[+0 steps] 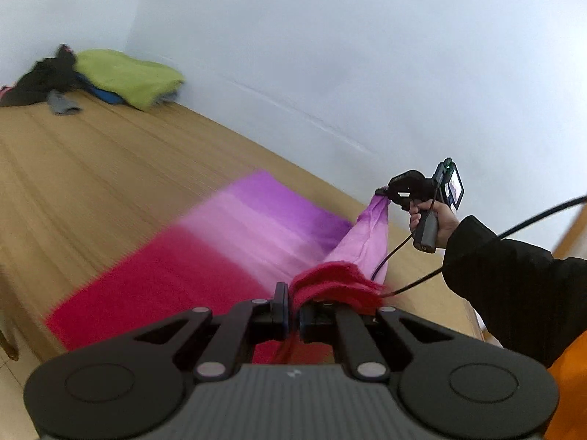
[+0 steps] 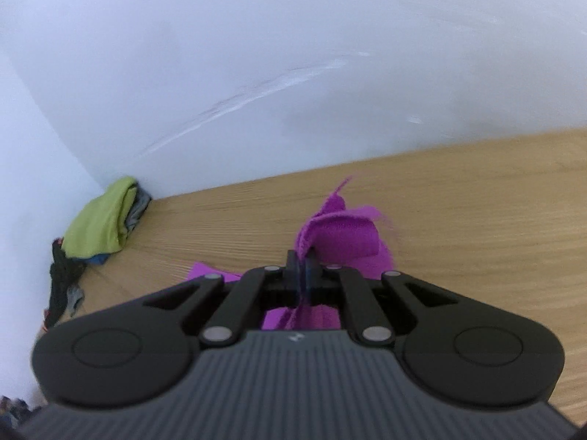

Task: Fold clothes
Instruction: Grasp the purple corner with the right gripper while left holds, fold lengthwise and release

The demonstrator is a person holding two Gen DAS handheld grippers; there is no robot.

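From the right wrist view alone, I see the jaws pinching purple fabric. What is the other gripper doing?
Observer: The left gripper is shut on the red end of the same cloth.
Operator: Is the cloth one colour?
Observer: No, it fades from purple to pink to red across the wooden surface.
Operator: Who holds the right gripper?
Observer: A hand in a black sleeve, with the purple corner lifted off the surface.
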